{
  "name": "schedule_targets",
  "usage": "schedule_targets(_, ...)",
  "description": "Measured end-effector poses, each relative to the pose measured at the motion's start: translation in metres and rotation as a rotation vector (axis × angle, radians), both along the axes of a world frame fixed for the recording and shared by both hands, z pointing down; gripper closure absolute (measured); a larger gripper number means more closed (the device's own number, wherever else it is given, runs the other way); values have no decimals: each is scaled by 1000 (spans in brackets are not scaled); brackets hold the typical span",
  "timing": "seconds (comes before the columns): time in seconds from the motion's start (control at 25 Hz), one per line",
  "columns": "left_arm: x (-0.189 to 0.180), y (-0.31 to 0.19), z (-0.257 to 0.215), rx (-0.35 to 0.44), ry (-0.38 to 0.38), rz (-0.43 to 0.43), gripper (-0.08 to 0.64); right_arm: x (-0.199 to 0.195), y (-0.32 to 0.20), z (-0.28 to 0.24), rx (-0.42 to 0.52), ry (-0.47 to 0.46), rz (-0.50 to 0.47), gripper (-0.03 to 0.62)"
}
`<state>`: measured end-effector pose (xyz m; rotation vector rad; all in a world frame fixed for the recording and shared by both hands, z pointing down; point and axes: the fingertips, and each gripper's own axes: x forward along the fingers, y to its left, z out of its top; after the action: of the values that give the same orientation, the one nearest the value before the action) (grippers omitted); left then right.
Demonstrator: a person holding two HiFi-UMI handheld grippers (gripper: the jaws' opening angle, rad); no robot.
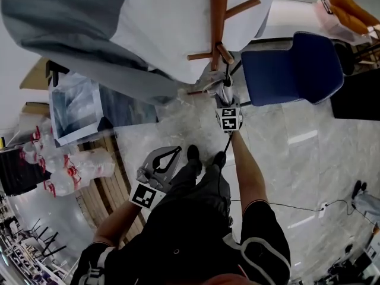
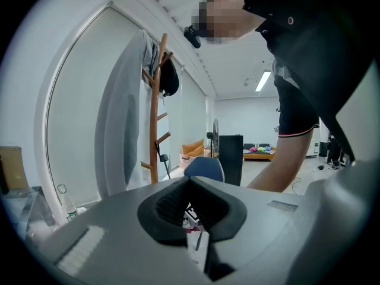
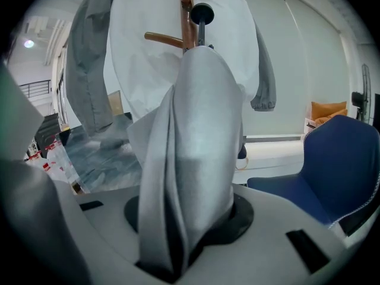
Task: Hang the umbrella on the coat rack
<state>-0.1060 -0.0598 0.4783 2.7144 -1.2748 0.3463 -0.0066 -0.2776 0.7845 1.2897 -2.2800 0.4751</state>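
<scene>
marble floor (image 1: 285,153) under a wooden coat rack (image 1: 218,16). right tongs (image 1: 225,95) clamped on the folded umbrella (image 3: 190,159), not yet hung; left tongs (image 1: 175,153) closed, empty.

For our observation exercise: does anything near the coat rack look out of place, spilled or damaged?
Nothing looks spilled or broken. The one thing out of place is the folded grey umbrella: it is clamped in the right gripper beside the coat rack, not hung on a peg.
</scene>
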Motion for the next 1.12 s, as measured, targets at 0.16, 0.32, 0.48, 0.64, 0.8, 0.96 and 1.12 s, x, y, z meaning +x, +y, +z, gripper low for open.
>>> schedule_targets(0.16, 1, -3, 1, 3, 3, 0, 558, -7, -4, 3, 10, -6, -17, 472)
schedule_targets(0.32, 1, -4, 5, -7, -3, -2, 558, -10, -11, 7, 38, -10, -18, 472)
schedule_targets(0.48, 2, -5, 7, -14, -9, 2, 558, -14, -16, 6, 61, -26, -27, 471)
schedule_targets(0.64, 3, -7, 7, -10, -4, -4, 558, -18, -22, 6, 79, -36, -28, 469)
schedule_targets(0.8, 2, -6, 8, -13, -4, -8, 558, -22, -23, 6, 87, -44, -37, 469)
schedule_targets(0.96, 9, -7, 9, -8, 1, 6, 558, -21, -27, 6, 98, -43, -38, 469)
schedule_targets(1.12, 15, -9, 14, -17, 10, 17, 558, -21, -30, 9, 103, -34, -45, 466)
